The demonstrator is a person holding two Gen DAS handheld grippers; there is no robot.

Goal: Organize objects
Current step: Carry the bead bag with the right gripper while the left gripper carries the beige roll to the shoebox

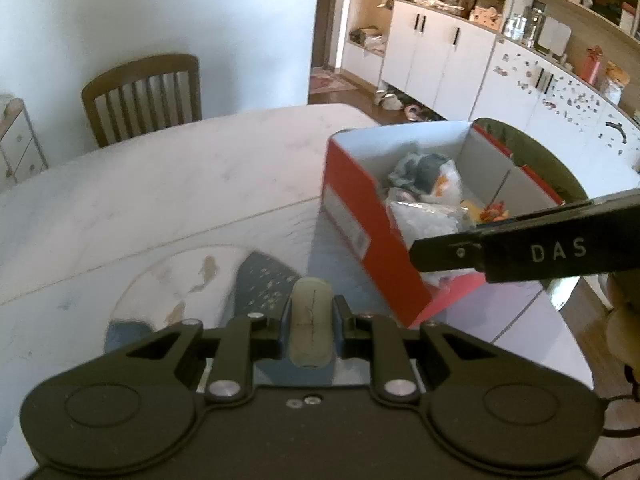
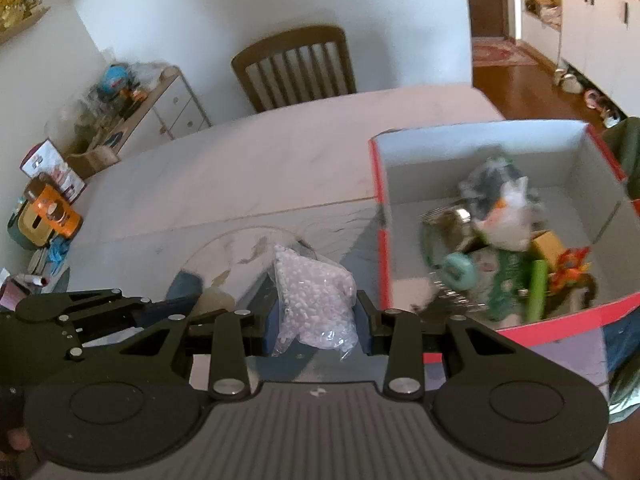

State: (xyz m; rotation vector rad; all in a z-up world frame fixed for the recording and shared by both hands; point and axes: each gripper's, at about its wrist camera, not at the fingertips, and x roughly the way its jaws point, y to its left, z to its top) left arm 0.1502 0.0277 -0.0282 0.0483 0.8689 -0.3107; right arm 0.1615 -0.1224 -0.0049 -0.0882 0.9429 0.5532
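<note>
My left gripper (image 1: 311, 322) is shut on a pale beige cylinder (image 1: 311, 320), held above the white table (image 1: 160, 184). My right gripper (image 2: 316, 312) is shut on a clear bag of small pink-white beads (image 2: 316, 300), just left of the red shoebox (image 2: 380, 220). The red shoebox (image 1: 360, 216) stands open to the right of the left gripper, holding several items: a crumpled grey-and-white bag (image 2: 504, 200), a green stick (image 2: 536, 288), a teal ring (image 2: 456, 268). The right gripper's body (image 1: 520, 250) crosses the box in the left wrist view. The left gripper (image 2: 80, 316) shows at lower left in the right wrist view.
A wooden chair (image 1: 144, 96) stands behind the table. White cabinets (image 1: 440, 64) and cluttered shelves line the far right. A low drawer unit (image 2: 160, 104) with clutter stands at the left wall. Bare tabletop (image 2: 260, 172) stretches to the left of the box.
</note>
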